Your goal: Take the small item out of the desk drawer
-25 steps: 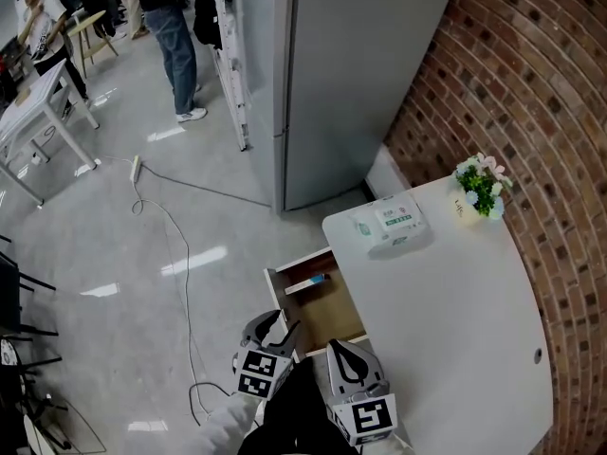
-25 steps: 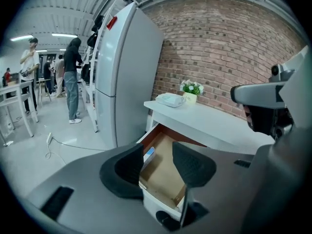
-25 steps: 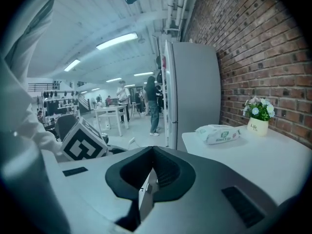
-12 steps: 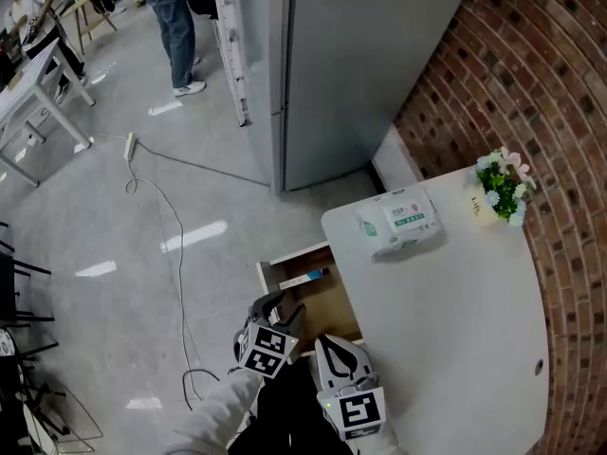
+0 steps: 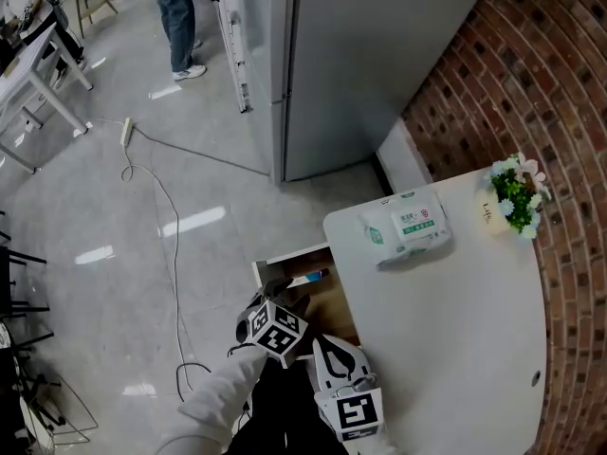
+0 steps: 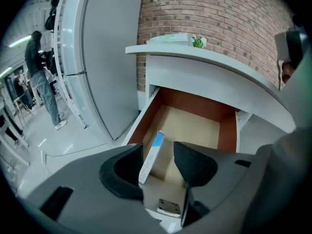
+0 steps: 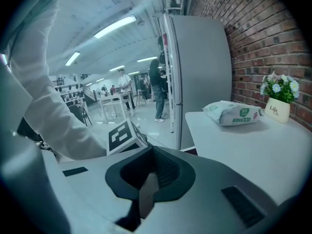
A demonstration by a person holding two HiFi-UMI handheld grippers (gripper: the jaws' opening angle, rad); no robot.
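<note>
Small white box with a blue end [image 5: 308, 278] [image 6: 150, 155]: lies lengthwise in the open drawer, close along one side wall, with its blue end toward the desk. Nothing touches it.
Drawer: a wooden drawer with reddish-brown walls and a pale floor [image 5: 285, 256] [image 6: 197, 123], pulled out from under the white round-edged surface [image 5: 446, 330] [image 6: 209, 60] [image 7: 253, 150].
Left gripper [image 5: 282, 295] [image 6: 158, 150]: held over the drawer's outer end and tilted down into it. Its dark fingers [image 6: 195, 165] stand wide apart and have just been opening. In the left gripper view the box shows in the gap between them, but neither finger presses on it.
Right gripper [image 5: 320, 342] [image 7: 148, 177]: sits just beside the left one, at the near edge of the surface. Its fingers are together, with nothing between them.
Arm: a white sleeve [image 5: 213, 401] leads to the left gripper.
On the surface: a soft white-and-green pack of wipes [image 5: 406, 230] [image 7: 230, 113] lies near the end above the drawer. A small white pot of flowers [image 5: 515, 195] [image 7: 279, 100] stands apart from it, beside the red brick wall [image 5: 493, 93].
Around: a tall grey cabinet [image 5: 351, 64] stands just beyond the desk. A thin cable [image 5: 171, 226] trails across the glossy grey floor — a person in jeans [image 5: 175, 17] stands well away.
</note>
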